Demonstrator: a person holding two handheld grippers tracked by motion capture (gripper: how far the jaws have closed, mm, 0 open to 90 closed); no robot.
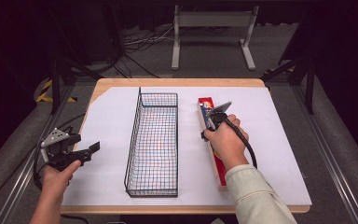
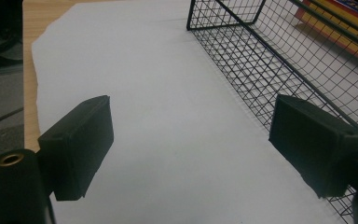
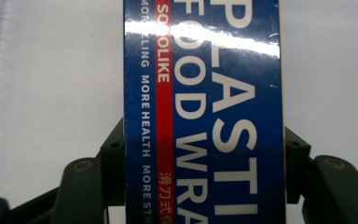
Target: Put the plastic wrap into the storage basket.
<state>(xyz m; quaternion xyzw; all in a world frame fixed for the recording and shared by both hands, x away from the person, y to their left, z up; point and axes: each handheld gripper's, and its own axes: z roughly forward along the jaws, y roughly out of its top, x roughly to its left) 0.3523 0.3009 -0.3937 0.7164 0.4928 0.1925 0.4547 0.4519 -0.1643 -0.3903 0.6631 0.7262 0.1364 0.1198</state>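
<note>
From above, the plastic wrap box (image 1: 213,140) lies lengthwise on the surface (image 1: 279,154) toward its right edge, right of the wire basket (image 1: 153,144), under the right gripper (image 1: 208,127). The left gripper (image 2: 191,144) shows its fingers (image 2: 77,147) released over the white sheet near the left edge. The right gripper's own view shows its fingers (image 3: 114,163) grasping the box's two long sides.

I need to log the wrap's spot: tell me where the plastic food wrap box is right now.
In the high view the plastic food wrap box lies lengthwise on the white sheet, right of the wire basket, with the right gripper clamped across it.
</note>
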